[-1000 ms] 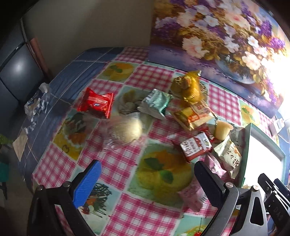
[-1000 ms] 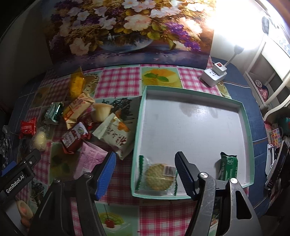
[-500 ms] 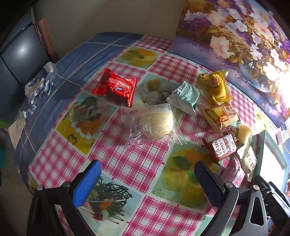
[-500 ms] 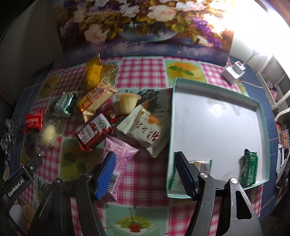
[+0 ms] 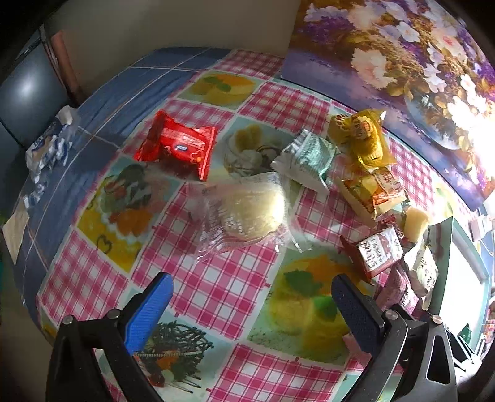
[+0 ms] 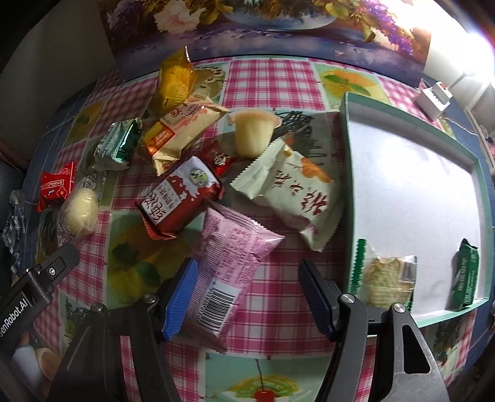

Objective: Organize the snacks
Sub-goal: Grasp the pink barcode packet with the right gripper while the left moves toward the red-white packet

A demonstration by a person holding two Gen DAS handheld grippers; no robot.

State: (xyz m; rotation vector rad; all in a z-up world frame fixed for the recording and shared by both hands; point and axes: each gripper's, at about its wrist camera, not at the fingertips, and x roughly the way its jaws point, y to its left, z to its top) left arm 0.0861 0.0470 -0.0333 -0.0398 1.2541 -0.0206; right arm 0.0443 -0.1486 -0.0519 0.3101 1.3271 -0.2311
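Snack packets lie scattered on a checked tablecloth. My left gripper (image 5: 252, 304) is open and empty, a short way in front of a clear-wrapped pale bun (image 5: 247, 211). A red packet (image 5: 178, 145) and a silver-green packet (image 5: 306, 159) lie beyond it. My right gripper (image 6: 247, 292) is open, with its fingers on either side of the near end of a pink packet (image 6: 230, 253). A dark red packet (image 6: 179, 198) and a white packet (image 6: 294, 198) lie just beyond. The green-rimmed tray (image 6: 411, 191) on the right holds a cracker packet (image 6: 386, 280) and a small green packet (image 6: 465, 273).
A yellow packet (image 6: 174, 80), an orange-and-white packet (image 6: 181, 131) and a jelly cup (image 6: 252, 131) lie toward the flower painting (image 6: 263, 27) at the back. A white power adapter (image 6: 433, 100) sits behind the tray. Crumpled wrappers (image 5: 46, 150) lie at the table's left edge.
My left gripper has turned left and closed in on the bun. My right gripper has moved left, from over the tray's cracker packet to around the pink packet.
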